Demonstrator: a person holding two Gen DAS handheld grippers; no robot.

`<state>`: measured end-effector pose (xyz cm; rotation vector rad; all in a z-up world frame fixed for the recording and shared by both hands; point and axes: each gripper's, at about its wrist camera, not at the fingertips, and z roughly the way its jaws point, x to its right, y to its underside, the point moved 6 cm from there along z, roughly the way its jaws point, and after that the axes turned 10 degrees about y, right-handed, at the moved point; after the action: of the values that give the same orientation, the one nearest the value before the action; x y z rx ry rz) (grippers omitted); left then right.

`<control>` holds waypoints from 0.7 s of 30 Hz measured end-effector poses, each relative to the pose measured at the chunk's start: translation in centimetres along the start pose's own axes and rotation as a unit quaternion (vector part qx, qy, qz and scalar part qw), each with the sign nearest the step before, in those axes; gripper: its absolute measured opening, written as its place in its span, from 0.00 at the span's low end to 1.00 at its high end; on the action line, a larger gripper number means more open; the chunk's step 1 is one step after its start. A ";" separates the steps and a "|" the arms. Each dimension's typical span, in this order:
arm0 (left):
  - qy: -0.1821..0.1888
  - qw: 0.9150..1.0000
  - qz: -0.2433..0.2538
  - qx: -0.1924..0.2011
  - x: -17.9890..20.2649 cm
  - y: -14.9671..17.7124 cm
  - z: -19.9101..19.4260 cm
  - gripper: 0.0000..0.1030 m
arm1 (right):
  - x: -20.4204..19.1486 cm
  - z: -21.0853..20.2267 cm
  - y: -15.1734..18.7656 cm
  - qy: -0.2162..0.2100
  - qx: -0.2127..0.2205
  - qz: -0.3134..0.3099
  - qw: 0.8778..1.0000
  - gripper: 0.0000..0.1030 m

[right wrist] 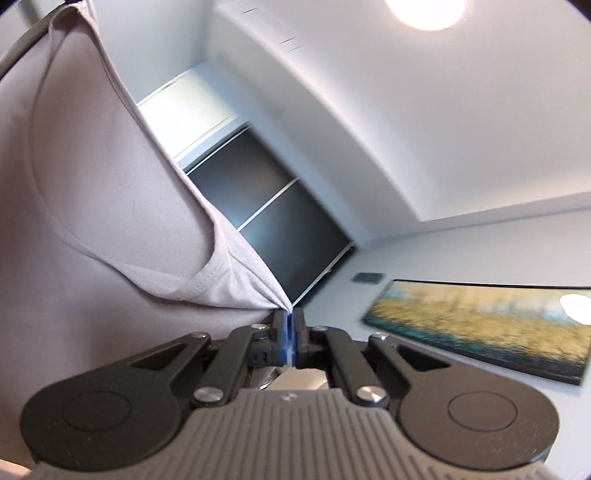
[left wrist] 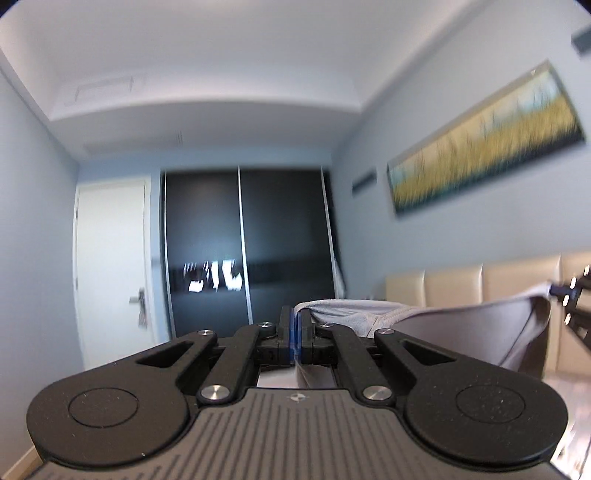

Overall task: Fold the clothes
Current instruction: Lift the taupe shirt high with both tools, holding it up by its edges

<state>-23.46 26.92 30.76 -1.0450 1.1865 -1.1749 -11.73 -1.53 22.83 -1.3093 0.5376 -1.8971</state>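
Note:
A light grey garment hangs in the air, stretched between both grippers. My left gripper is shut on one edge of it, and the cloth runs off to the right. My right gripper is shut on another corner of the grey garment, which spreads up and to the left and shows a curved seam. The right gripper also shows at the right edge of the left wrist view, gripping the cloth's far end. Both cameras point up toward the walls and ceiling.
A dark sliding wardrobe and a white door stand ahead. A beige padded headboard lies to the right under a long landscape painting. The painting and a ceiling light show in the right wrist view.

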 end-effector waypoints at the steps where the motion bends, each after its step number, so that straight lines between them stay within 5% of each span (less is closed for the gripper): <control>1: 0.003 1.000 -0.001 0.010 0.4 -0.9 -0.6 0.00 | 0.6 -0.2 -0.6 0.009 0.002 0.008 1.000 0.02; 12: -0.022 0.998 0.019 0.056 1.8 -5.0 -4.8 0.00 | 4.8 -4.1 -4.0 0.016 0.046 0.059 0.997 0.02; 16: -0.038 0.999 0.021 0.026 1.3 -3.4 -3.4 0.00 | 3.2 -3.0 -3.1 -0.001 0.033 0.055 0.998 0.02; 21: -0.053 0.996 0.020 -0.064 -0.8 1.9 1.8 0.00 | -2.4 0.2 0.7 -0.045 -0.013 0.027 0.999 0.02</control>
<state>-21.43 27.92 29.13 -1.1604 1.2053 -1.0116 -10.89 -0.14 20.97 -1.3767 0.5485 -1.7842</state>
